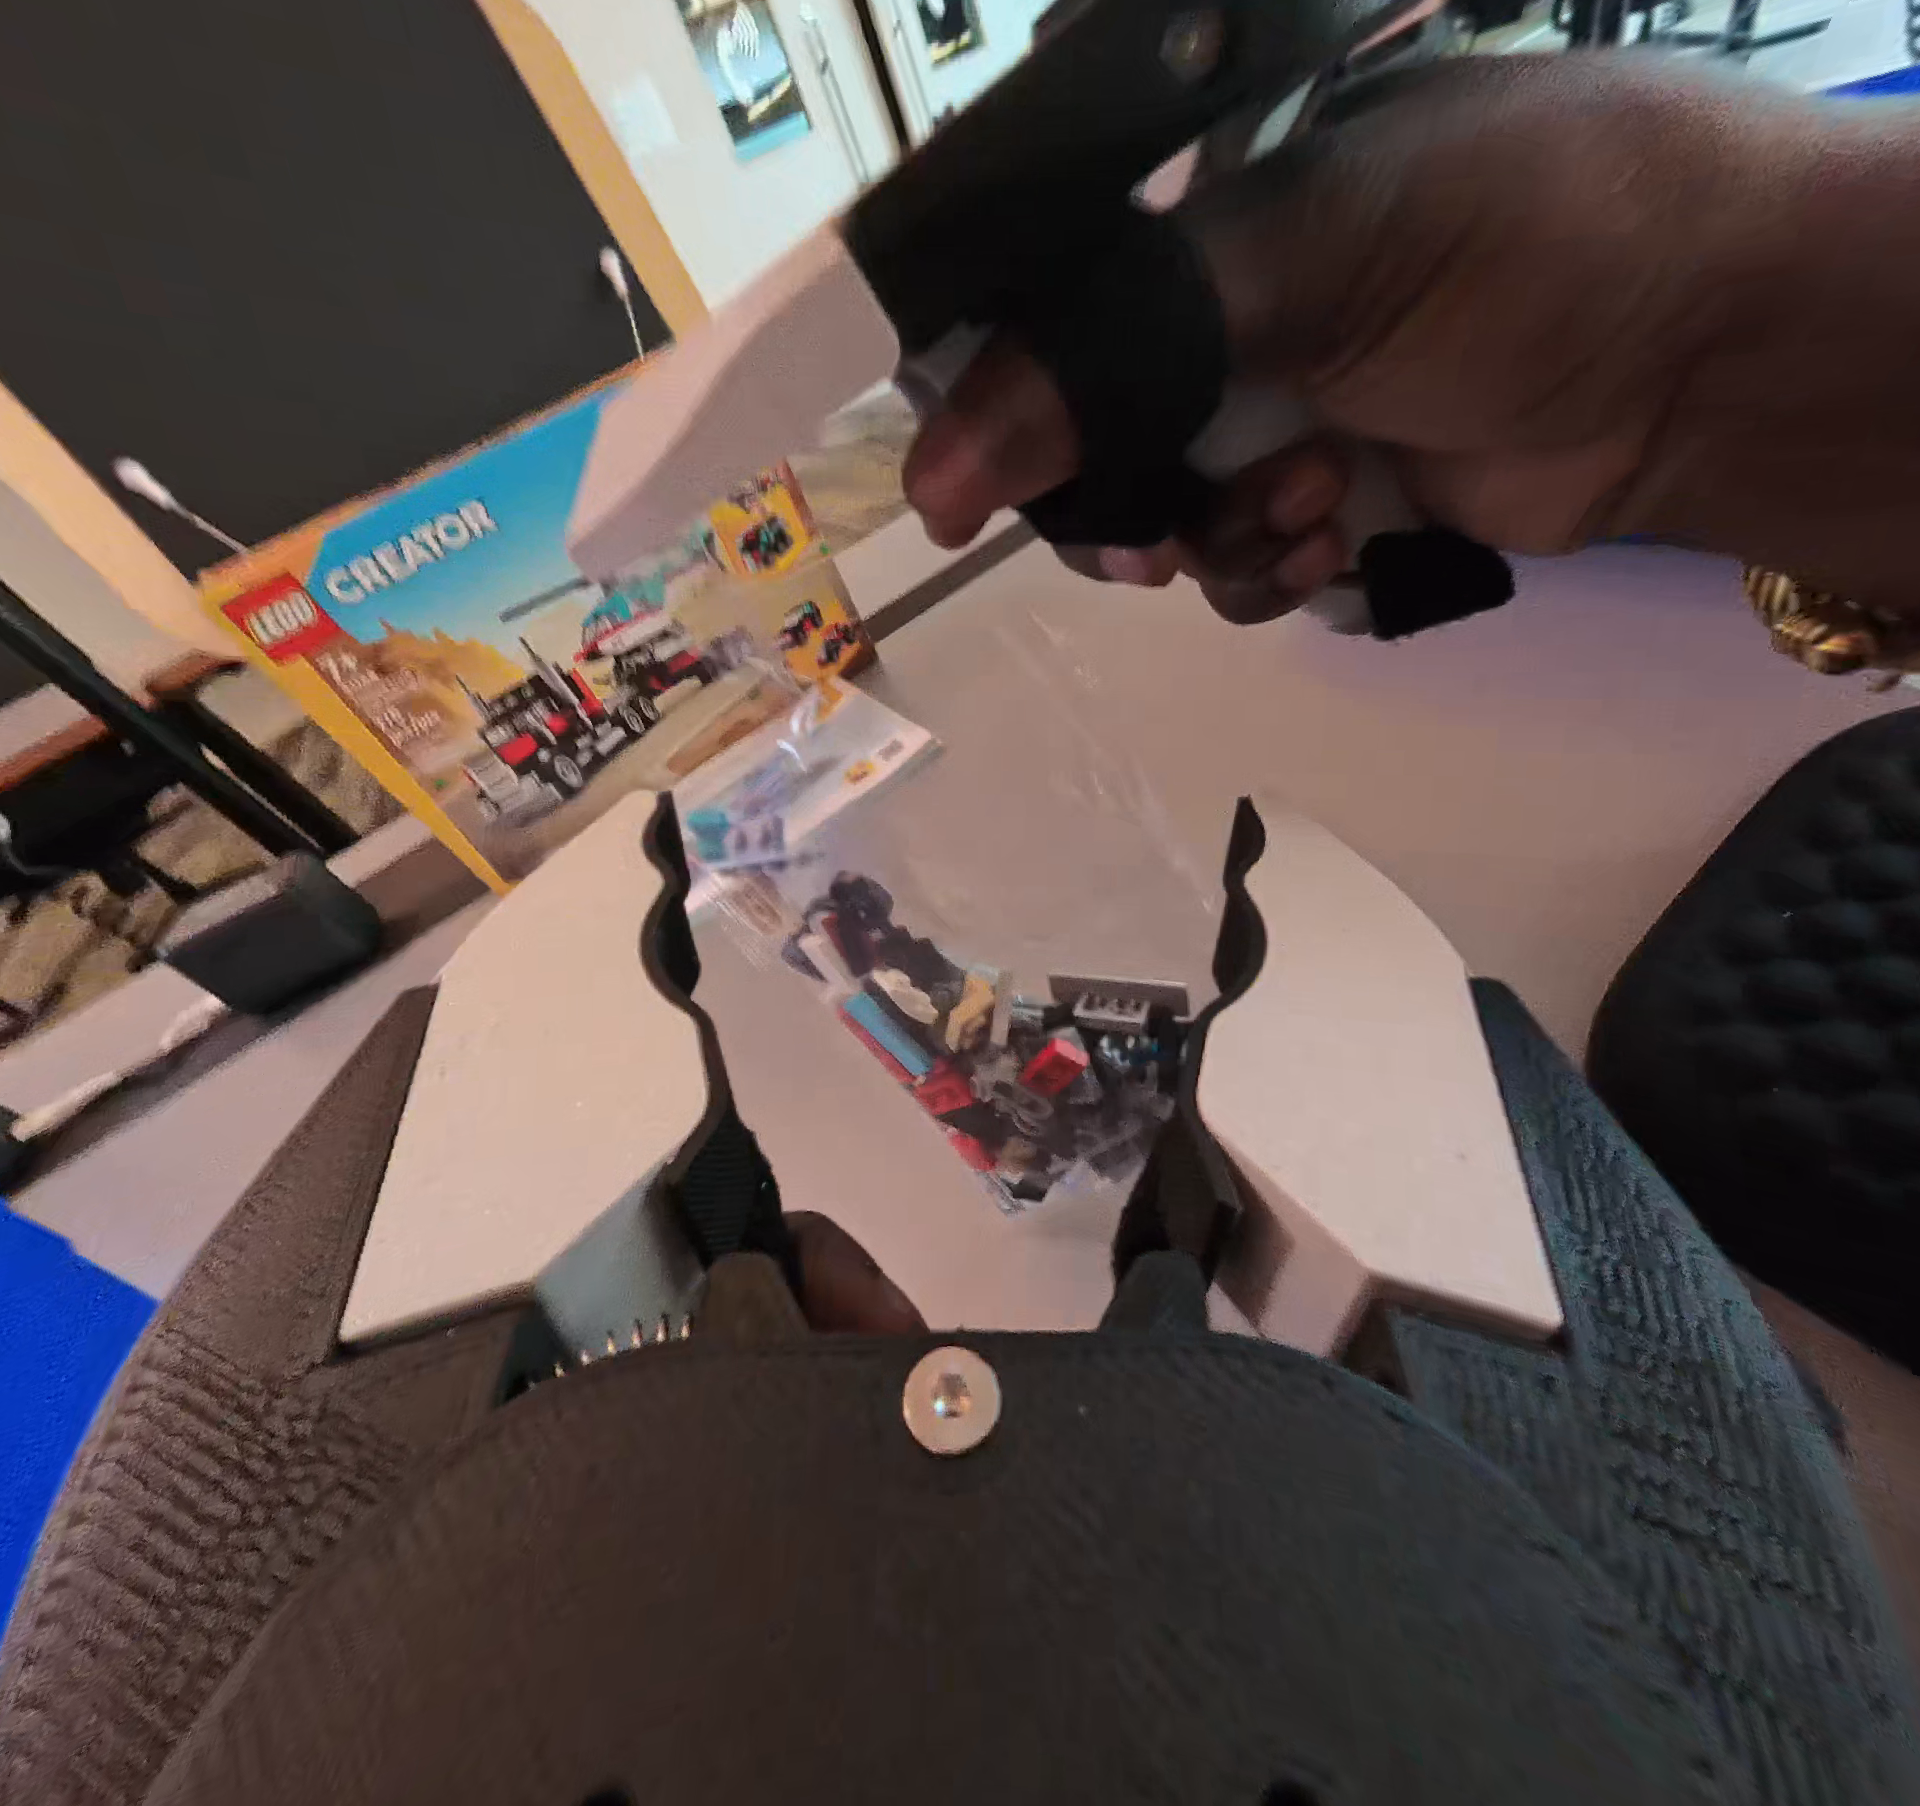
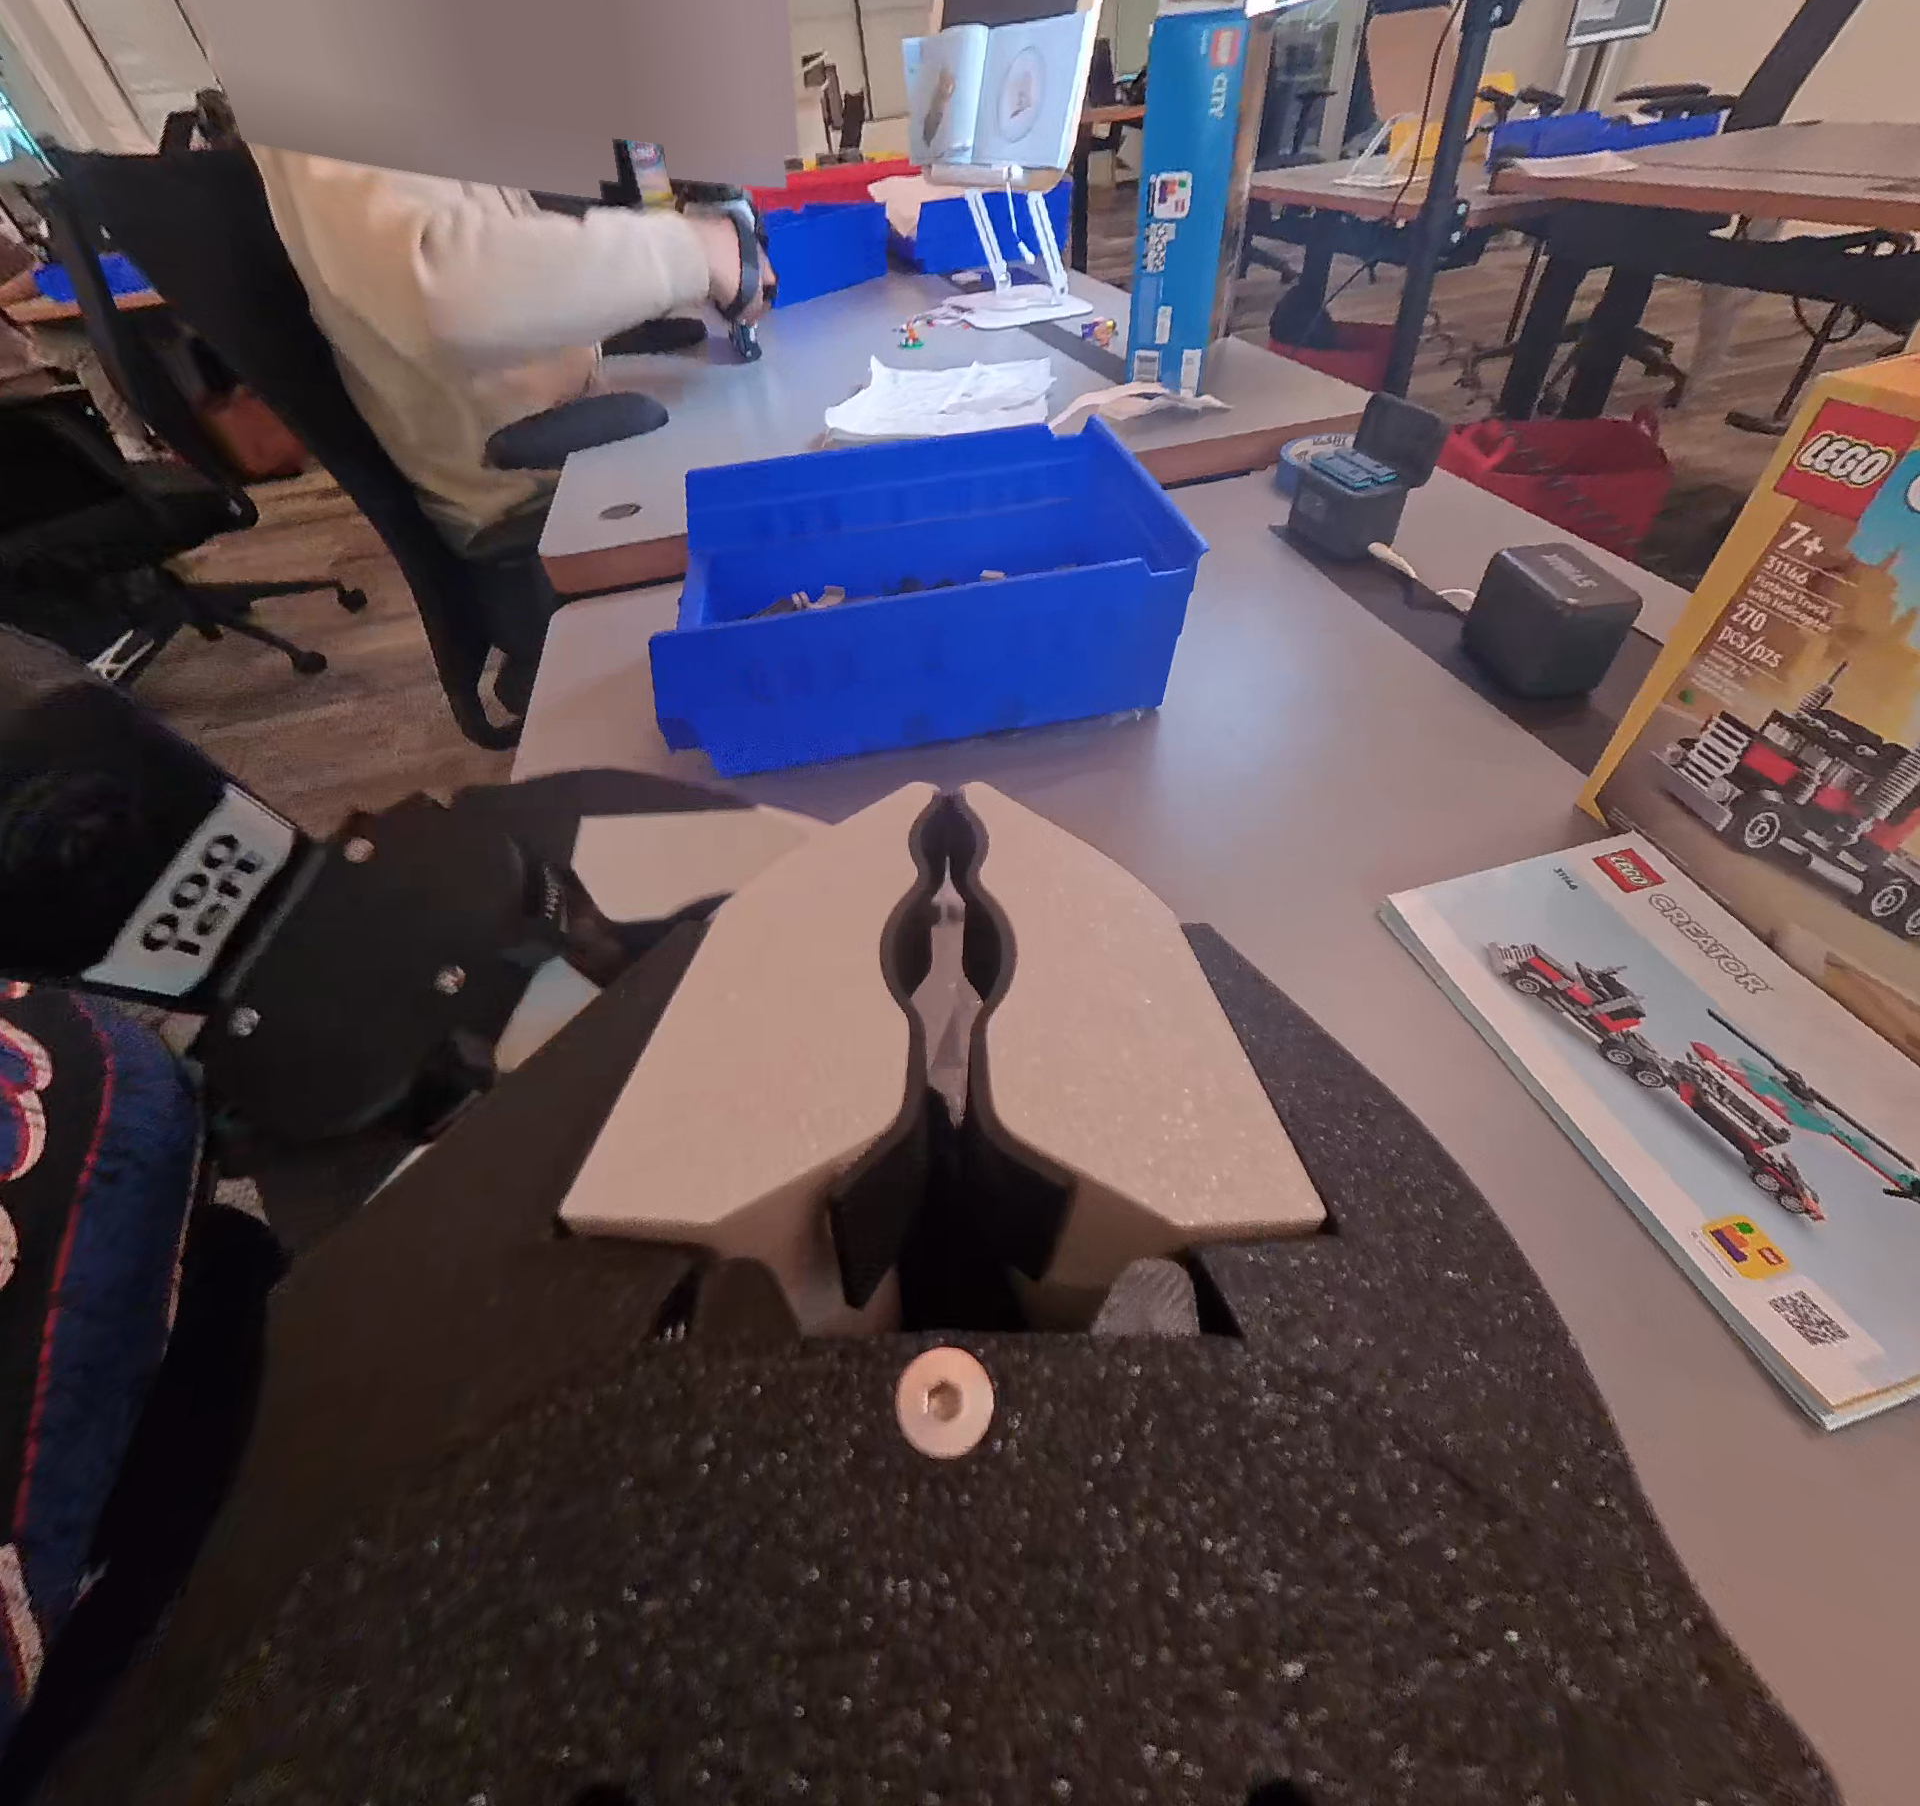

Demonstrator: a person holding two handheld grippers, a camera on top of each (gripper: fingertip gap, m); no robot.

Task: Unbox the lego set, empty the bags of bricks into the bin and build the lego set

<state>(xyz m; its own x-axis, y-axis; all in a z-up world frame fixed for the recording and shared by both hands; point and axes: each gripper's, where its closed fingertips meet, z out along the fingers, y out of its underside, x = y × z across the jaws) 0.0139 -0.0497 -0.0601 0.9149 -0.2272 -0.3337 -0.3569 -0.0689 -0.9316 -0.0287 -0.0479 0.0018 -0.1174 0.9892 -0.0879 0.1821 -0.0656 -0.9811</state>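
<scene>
Grey table (image 2: 1299,821), bin (image 2: 925,655) mid-surface

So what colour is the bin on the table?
Solid blue bin; clearest in the right wrist view.

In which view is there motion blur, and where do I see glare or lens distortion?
Left wrist view: the hand holding the other tongs is smeared by motion, and the clear bag glints. Right wrist view: mostly sharp; the blue bin is crisp, and the booklet bends with wide-angle distortion near the edge.
</scene>
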